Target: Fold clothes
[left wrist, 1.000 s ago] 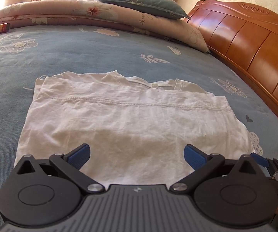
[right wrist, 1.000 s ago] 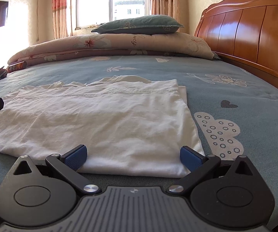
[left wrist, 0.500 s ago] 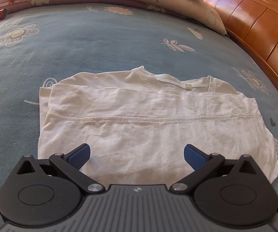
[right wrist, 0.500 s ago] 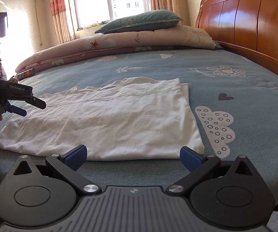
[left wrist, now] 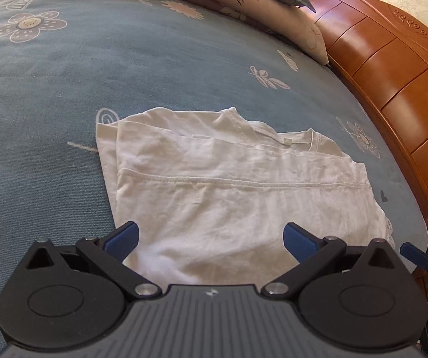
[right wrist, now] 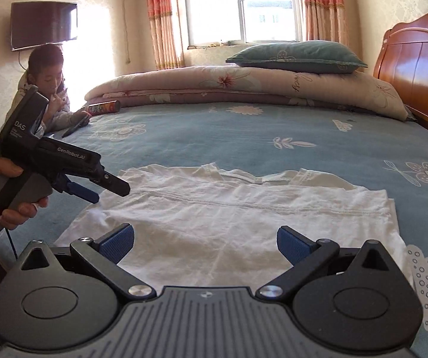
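A white T-shirt (left wrist: 237, 191) lies folded flat on the blue bedspread, collar toward the far side, hem seam running across it. It also fills the middle of the right wrist view as the same white T-shirt (right wrist: 243, 214). My left gripper (left wrist: 211, 237) hangs open above the shirt's near edge, holding nothing. My right gripper (right wrist: 205, 241) is open too, raised above the shirt's near edge. From the right wrist view the left gripper (right wrist: 106, 189) shows at the left, held by a hand (right wrist: 2, 170) over the shirt's left corner.
The blue flowered bedspread (right wrist: 243, 137) spreads wide around the shirt. A rolled quilt (right wrist: 243, 86) with a green pillow (right wrist: 297, 56) lies at the far side. The wooden headboard (left wrist: 392, 68) stands right. A person (right wrist: 50, 89) sits far left beside a snack can (right wrist: 103, 108).
Both grippers have lifted up and back from the shirt, so more of the bed shows. The shirt lies as before. Both stay open.
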Tool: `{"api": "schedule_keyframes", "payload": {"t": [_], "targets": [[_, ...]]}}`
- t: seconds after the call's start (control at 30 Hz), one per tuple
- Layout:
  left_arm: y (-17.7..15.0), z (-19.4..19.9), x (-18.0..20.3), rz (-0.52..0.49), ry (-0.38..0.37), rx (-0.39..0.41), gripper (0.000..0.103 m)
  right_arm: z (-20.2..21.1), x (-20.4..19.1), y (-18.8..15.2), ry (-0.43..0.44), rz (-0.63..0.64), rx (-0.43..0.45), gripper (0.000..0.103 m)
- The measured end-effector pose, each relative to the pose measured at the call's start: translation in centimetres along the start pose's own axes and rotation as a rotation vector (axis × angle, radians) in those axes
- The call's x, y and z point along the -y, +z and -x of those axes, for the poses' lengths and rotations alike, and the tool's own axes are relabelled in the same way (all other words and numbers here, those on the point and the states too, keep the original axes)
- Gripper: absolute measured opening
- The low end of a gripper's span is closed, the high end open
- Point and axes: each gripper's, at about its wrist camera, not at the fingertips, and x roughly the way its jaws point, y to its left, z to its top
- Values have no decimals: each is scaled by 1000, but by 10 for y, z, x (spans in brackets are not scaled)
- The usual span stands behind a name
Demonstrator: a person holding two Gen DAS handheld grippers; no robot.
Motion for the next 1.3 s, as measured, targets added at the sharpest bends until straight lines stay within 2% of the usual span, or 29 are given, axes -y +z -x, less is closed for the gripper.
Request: {"api": "schedule_keyframes", "payload": {"t": [0.1,0.2,0.37,0.5,0.6,0.67,0.8,0.93,1.03,1.17,1.23,1.3], "targets": [[-3,-8,-5,0,-15,-30,102,-24,-28,10,108,49,-22,103],[-7,-13,-10,-12,-28,-35,102,-53,-67,10,157,157,-39,103],[-7,-7,-15,12,-61,-23,102,-92,-102,-3,67,295,-48,103],[-8,-6,-12,-9,-47,-24,102,-108,-109,-8,31,272,-38,103],[-9,-6,-10,-22,-38,-24,102,-118,-116,-12,42,248,-59,103],[-10,-5,-10,-22,-40,-22,102,-123,-123,-19,42,278,-87,103],[-10,-3,-11,-14,-45,-14,102,-117,-129,-32,60,293,-104,103],[-11,0,-10,-14,-44,-4,102,-98,-121,-32,88,235,-94,103],[-12,5,-8,-19,-48,13,102,-79,-120,-34,65,248,-51,103],[-12,11,-7,-20,-90,32,102,-64,-119,-38,33,306,-30,103],[-13,10,-8,-16,-87,30,102,-58,-114,-41,23,299,-37,103],[-12,10,-9,-11,-73,26,102,-55,-111,-40,52,259,-43,103]]}}
